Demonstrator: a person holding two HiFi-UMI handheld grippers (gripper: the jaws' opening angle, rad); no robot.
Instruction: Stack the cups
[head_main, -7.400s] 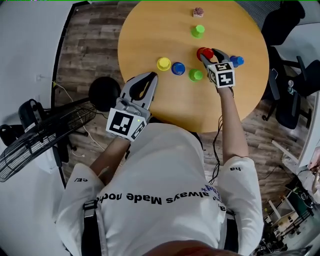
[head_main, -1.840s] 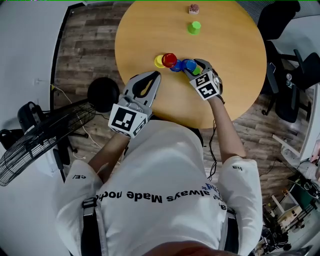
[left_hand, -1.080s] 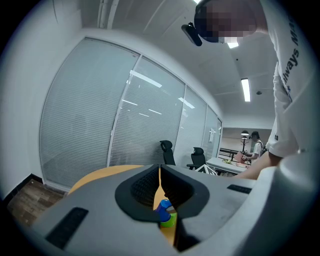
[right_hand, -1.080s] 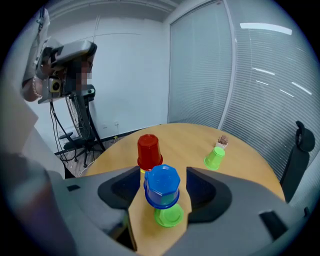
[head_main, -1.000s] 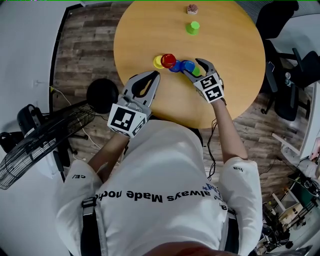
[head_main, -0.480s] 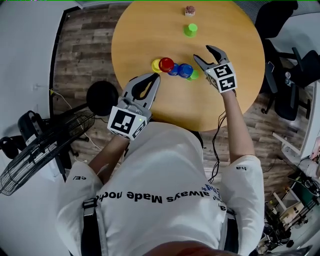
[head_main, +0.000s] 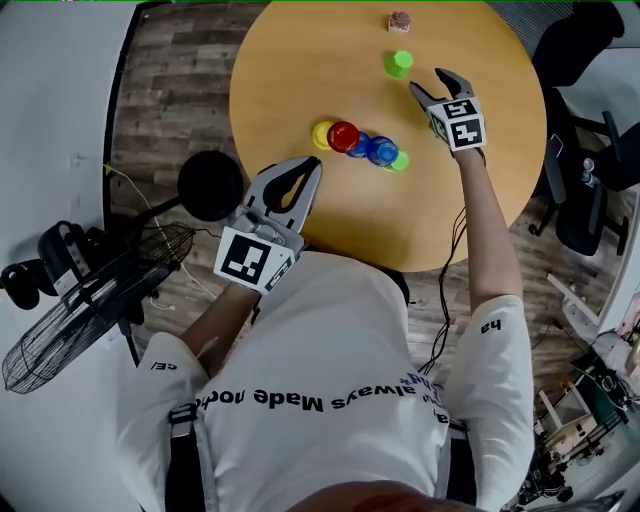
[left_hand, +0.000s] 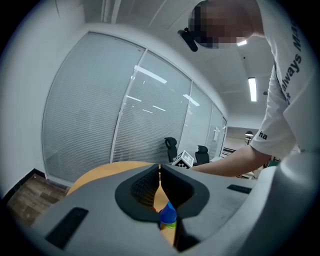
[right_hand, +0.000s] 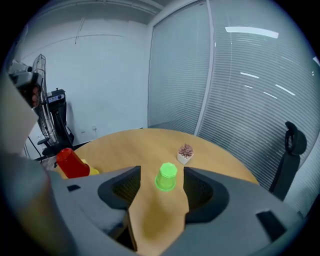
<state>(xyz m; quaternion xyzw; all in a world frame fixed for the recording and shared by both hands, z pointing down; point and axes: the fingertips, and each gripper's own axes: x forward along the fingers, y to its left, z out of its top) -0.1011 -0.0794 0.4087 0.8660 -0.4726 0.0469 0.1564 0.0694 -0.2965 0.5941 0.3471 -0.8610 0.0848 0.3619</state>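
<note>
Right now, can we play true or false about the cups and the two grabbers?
1. The right gripper has its jaws open. True.
2. The lone green cup is squeezed in the right gripper. False: it stands free on the table, ahead of the open jaws.
3. A blue cup sits on top of another green cup. True.
4. The left gripper holds a cup. False: it is shut and empty.
</note>
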